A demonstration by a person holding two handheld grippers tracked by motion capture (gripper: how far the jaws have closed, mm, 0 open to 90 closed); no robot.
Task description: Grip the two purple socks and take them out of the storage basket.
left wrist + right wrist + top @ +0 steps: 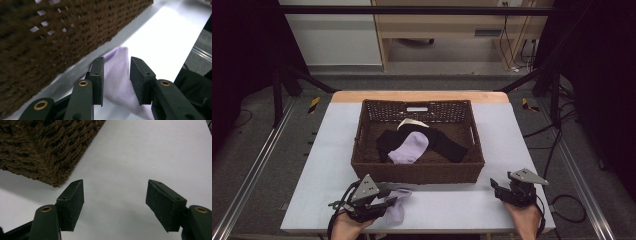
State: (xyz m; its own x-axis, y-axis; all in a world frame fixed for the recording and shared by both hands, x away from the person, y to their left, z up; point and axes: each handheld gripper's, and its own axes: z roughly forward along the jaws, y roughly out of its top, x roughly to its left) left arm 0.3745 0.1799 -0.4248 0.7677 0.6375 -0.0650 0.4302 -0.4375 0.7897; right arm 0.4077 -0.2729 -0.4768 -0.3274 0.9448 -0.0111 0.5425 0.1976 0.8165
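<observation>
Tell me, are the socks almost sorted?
Partly. One purple sock and a black one lie in the basket. The left gripper has its jaws around a second purple sock on the table, not squeezing it. The right gripper waits open. What happens with that sock comes next.

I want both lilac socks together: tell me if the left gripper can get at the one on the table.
Probably yes: the lilac sock lies flat between the left gripper's parted jaws, beside the wicker basket, with nothing over it.
</observation>
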